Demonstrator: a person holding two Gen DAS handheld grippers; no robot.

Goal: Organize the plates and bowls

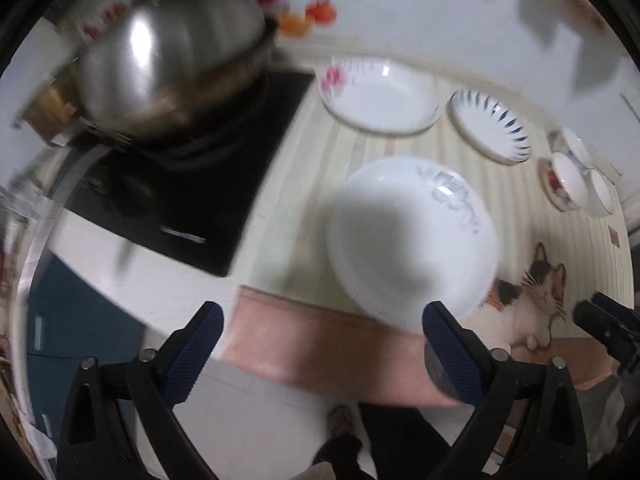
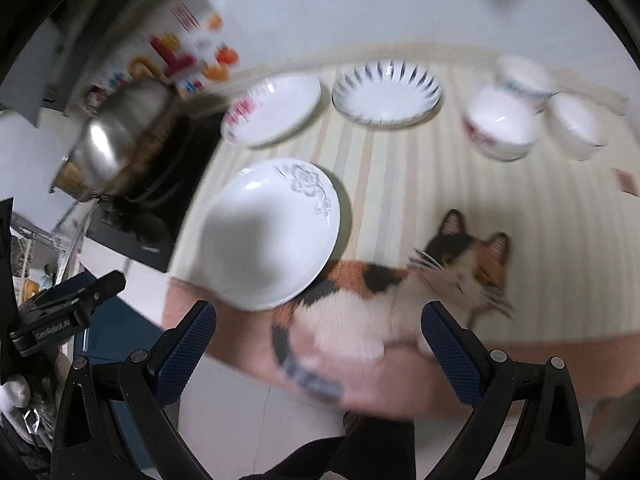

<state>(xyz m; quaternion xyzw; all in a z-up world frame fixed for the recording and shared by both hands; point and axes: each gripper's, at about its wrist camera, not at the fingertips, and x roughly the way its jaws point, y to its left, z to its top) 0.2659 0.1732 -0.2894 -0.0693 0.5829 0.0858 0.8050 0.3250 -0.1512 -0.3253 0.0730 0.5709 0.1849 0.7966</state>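
A white plate with a grey flower print lies near the front of the striped mat. A plate with pink flowers and a plate with blue rays lie at the back. Three white bowls stand at the back right. My left gripper is open and empty, its right finger just in front of the grey-flower plate. My right gripper is open and empty above the mat's front edge, right of that plate.
A steel pot lid sits over a pot on a black induction cooker at the left. The mat has a calico cat picture and a pink border. The left gripper shows in the right wrist view.
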